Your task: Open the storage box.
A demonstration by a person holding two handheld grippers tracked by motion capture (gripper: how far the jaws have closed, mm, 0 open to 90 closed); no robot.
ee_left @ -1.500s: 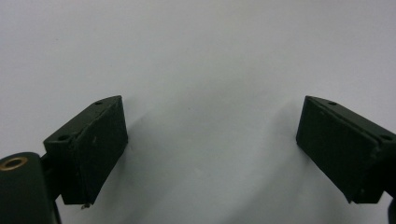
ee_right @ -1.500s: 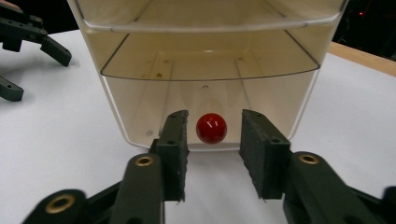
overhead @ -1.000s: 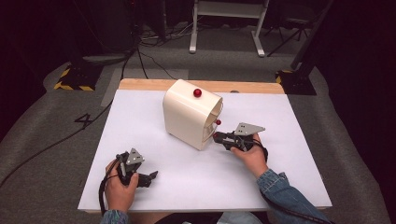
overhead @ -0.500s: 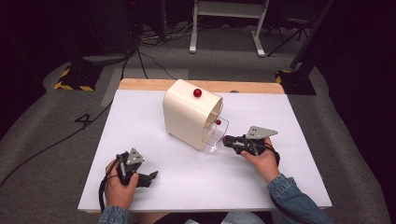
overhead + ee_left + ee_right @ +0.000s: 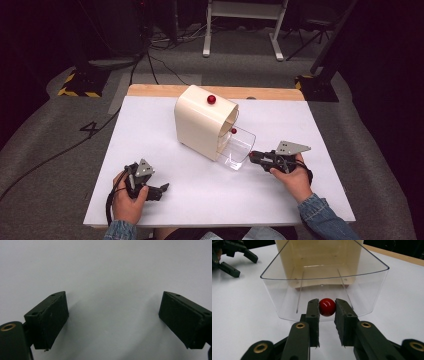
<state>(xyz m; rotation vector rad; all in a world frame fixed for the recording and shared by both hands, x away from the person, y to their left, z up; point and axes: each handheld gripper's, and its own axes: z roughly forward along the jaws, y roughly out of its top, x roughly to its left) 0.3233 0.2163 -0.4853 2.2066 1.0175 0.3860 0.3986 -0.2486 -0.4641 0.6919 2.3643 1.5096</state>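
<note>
A cream box (image 5: 200, 125) stands on the white table (image 5: 145, 135), with a red knob (image 5: 211, 99) on its top and another (image 5: 233, 131) at its open face. A clear drawer (image 5: 239, 148) sticks out of that face toward my right gripper (image 5: 251, 157). In the right gripper view the drawer (image 5: 287, 295) fronts the box (image 5: 319, 255), and my right gripper (image 5: 327, 304) is shut on the drawer's red knob (image 5: 327, 307). My left gripper (image 5: 164, 189) rests open near the table's front left; in its own view the left gripper (image 5: 112, 307) has only bare table between its jaws.
A wooden strip (image 5: 270, 93) runs along the table's far edge. Beyond it on the grey carpet are cables (image 5: 150, 60), a white stand (image 5: 240, 30) and black equipment with yellow-striped bases (image 5: 80, 80). My left gripper (image 5: 234, 257) also appears far off in the right gripper view.
My right gripper has moved away from the box toward the right, drawing the clear drawer out by its knob. The left gripper has stayed put.
</note>
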